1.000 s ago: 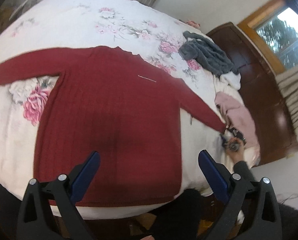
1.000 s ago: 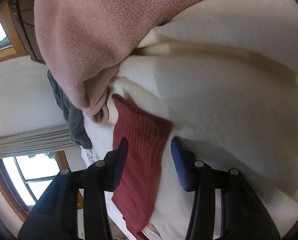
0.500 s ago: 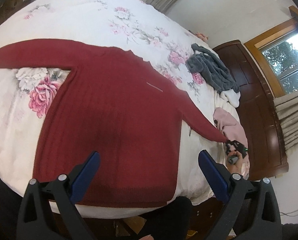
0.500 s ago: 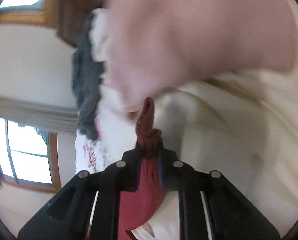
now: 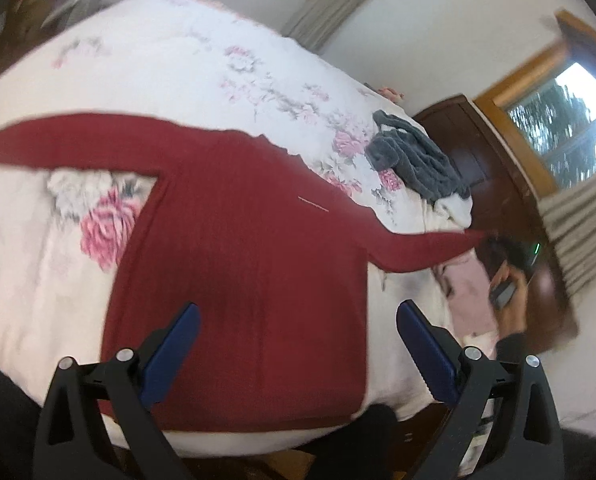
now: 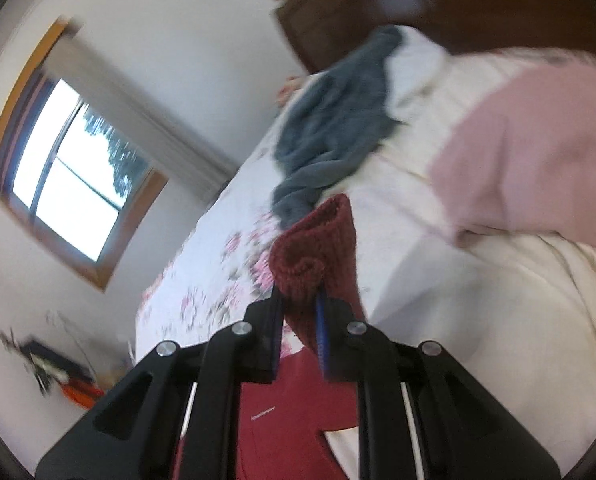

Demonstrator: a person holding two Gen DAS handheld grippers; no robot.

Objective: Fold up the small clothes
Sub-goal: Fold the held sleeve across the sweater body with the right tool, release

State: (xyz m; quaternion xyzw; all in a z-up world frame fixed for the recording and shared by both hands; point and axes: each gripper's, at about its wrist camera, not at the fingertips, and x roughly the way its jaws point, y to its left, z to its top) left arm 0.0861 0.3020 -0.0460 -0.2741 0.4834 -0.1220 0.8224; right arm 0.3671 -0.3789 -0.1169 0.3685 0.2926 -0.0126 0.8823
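One soft, floppy red sweater [image 5: 238,264] lies flat at the bed's [image 5: 170,64] near edge, its cuff pinched in the right gripper's [image 6: 300,312] closed fingers, the left gripper's [image 5: 298,344] fingers spread above the hem, empty.

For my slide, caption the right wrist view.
Right gripper clamps the dark red knitted sweater's cuff above the floral bedspread.

A dark red ribbed knit sweater [image 5: 242,264] lies spread flat on the floral bedspread, its hem at the near edge of the bed and its neckline toward the far side. One sleeve [image 5: 70,142] stretches straight out to the left, flat on the cover. The other sleeve [image 5: 426,250] runs out to the right, its bunched cuff [image 6: 312,258] lifted off the bed.
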